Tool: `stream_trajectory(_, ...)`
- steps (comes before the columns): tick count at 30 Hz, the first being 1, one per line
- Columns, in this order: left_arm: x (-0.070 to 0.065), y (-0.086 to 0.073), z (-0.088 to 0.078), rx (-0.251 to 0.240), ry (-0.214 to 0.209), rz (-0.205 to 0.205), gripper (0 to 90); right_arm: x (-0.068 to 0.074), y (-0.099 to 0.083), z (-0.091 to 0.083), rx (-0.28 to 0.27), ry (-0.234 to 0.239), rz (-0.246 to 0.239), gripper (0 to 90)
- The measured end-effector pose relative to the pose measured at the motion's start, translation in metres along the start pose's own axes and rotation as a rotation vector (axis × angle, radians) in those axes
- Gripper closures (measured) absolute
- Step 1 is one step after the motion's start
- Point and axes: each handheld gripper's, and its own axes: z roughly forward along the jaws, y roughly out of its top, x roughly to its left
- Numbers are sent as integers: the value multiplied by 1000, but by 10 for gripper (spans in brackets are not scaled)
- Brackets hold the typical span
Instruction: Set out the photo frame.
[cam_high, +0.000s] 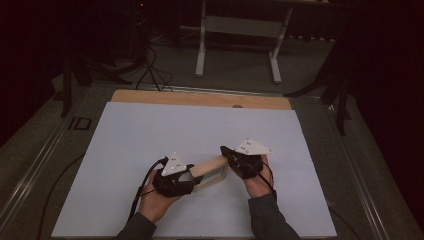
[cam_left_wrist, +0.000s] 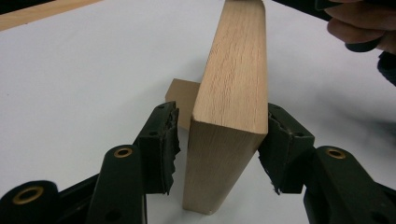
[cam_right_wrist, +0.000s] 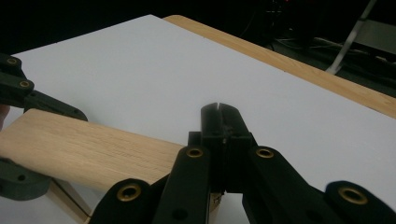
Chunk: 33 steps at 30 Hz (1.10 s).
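Note:
A light wooden plank (cam_high: 210, 165) stands on edge on the white sheet (cam_high: 165, 130), with a second wooden piece (cam_left_wrist: 182, 99) joined below and behind it. My left gripper (cam_high: 196, 175) straddles the plank's near end (cam_left_wrist: 233, 79). Its jaws are open: the left pad (cam_left_wrist: 161, 142) stands clear of the wood, and the right pad (cam_left_wrist: 280, 144) is at the plank's side. My right gripper (cam_high: 226, 151) is shut with nothing between its jaws (cam_right_wrist: 219, 109), and sits at the plank's other end (cam_right_wrist: 84, 144), just above the wood.
The white sheet covers a wooden tabletop whose bare far edge (cam_high: 200, 98) shows. On the dark floor beyond it are a white table frame (cam_high: 240, 30) and cables (cam_high: 150, 65). Both hands enter from the bottom edge.

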Motion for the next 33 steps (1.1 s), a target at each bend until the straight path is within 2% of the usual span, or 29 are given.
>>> stream_trajectory(5,3,-1,1,8,13,-7,480,1,0,-1,7,-5,-3,899)
stream_trajectory(16,8,-3,2,13,42,-50,480,2,1,-4,20,-6,-14,899)
stream_trajectory(33,11,-5,4,11,59,-91,499,3,1,-6,28,-9,-32,900)
